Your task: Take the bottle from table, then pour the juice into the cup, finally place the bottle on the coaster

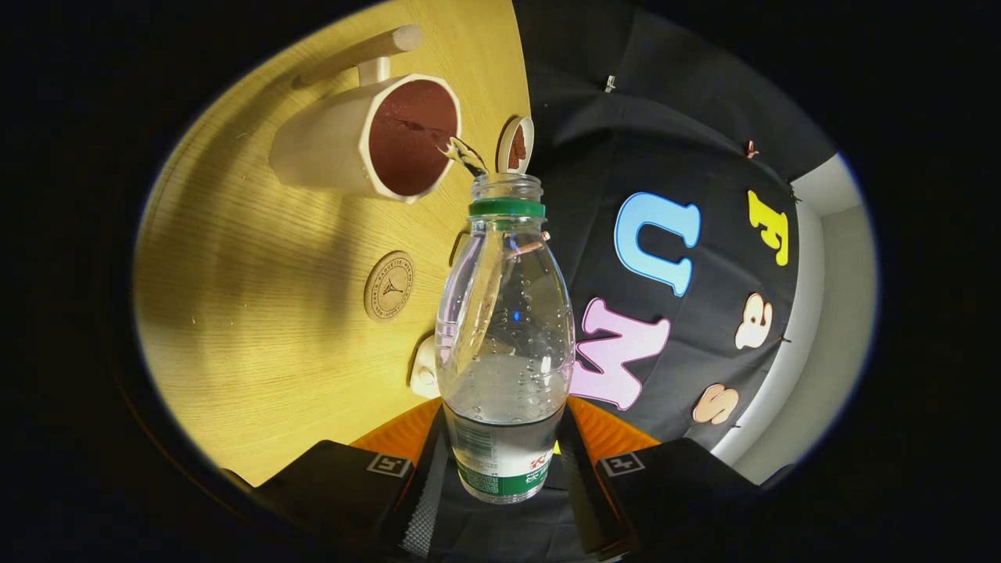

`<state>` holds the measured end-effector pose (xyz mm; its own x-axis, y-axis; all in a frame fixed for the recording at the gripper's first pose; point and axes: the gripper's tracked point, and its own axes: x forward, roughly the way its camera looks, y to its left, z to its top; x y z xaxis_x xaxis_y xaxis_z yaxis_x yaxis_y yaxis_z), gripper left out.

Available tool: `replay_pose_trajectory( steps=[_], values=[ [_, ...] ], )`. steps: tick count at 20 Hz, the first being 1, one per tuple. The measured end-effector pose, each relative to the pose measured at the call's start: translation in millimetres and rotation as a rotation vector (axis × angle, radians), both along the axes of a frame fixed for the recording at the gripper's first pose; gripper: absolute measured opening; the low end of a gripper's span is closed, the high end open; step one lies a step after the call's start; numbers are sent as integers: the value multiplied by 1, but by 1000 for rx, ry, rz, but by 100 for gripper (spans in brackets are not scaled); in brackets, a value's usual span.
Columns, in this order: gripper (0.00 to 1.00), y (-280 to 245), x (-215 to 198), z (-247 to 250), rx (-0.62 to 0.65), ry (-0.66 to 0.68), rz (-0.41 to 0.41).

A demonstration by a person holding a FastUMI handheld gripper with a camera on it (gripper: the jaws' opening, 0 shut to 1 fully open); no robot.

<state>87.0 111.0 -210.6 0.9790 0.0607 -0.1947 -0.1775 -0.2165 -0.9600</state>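
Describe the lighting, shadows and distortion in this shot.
Gripper view: strong fisheye bend curves the table edge; warm light on the wood, with a soft shadow beside the cup; small glints on the clear bottle, held sharp between the gripper fingers; the coaster stays legible.

The bottle (504, 328) is clear, shiny plastic with a paper label. The table (258, 313) is smooth wood with fine lines. The cup (367, 137) looks matt.

The gripper (500, 469) has 2 broad, blocky finger housings, each carrying 1 small square black-and-white marker on its upper face. Ribbed, grooved strips line the inner faces, and orange ribbed panels sit just behind them.
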Motion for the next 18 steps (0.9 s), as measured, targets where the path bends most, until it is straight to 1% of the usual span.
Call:
replay_pose_trajectory(
  steps=[6, 12, 18],
  values=[
    [72, 3, 4, 6, -33, -20, 27],
    [72, 12, 6, 14, -113, -34, 84],
    [72, 13, 4, 26, -160, -56, 103]
  ],
)
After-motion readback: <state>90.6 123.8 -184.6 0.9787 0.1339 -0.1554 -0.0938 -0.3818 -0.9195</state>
